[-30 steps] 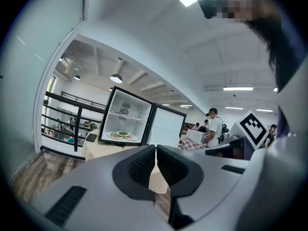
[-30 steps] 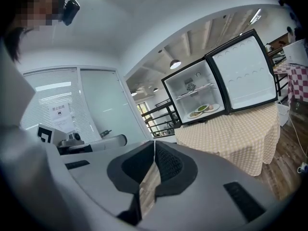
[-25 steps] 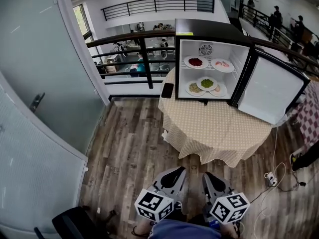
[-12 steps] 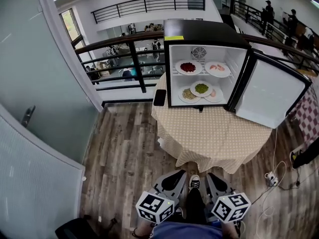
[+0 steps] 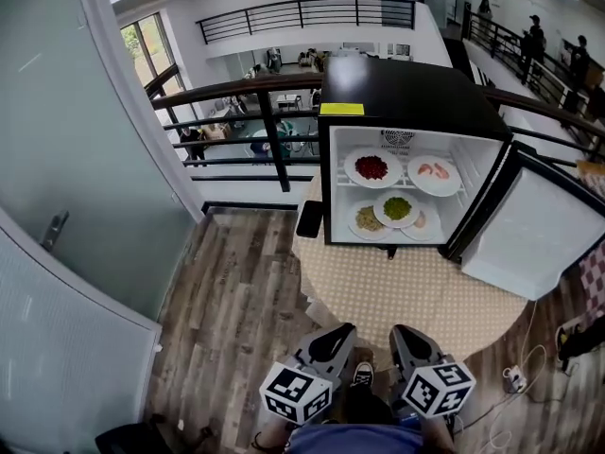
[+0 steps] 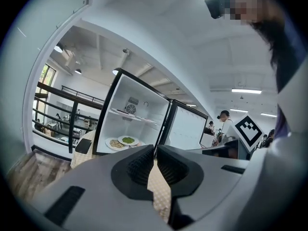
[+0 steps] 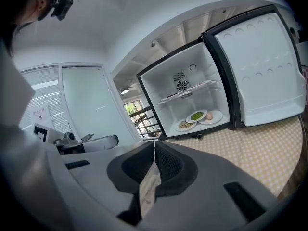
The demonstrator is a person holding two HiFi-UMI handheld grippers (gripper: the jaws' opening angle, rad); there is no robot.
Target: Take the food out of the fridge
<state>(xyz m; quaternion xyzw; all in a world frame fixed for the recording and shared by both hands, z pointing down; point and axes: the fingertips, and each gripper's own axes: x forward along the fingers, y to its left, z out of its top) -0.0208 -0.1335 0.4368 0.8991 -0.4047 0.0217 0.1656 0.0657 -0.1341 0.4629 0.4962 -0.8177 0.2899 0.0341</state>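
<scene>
While both hang shut and empty off the desk's (image 5: 406, 301) near edge, the left gripper (image 5: 338, 331) and right gripper (image 5: 403, 333) face the open fridge (image 5: 406, 83) at its far edge. Inside, red food (image 5: 371, 168) and pink food (image 5: 435, 171) sit on the upper shelf, with green food (image 5: 396, 208) and beige food (image 5: 367, 221) below. The fridge's yellow label (image 5: 341, 109) is too small to read.

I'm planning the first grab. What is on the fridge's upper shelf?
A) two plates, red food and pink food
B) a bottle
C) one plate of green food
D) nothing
A: in the fridge, the red plate and pink plate sit up top; the green plate lies lower.
</scene>
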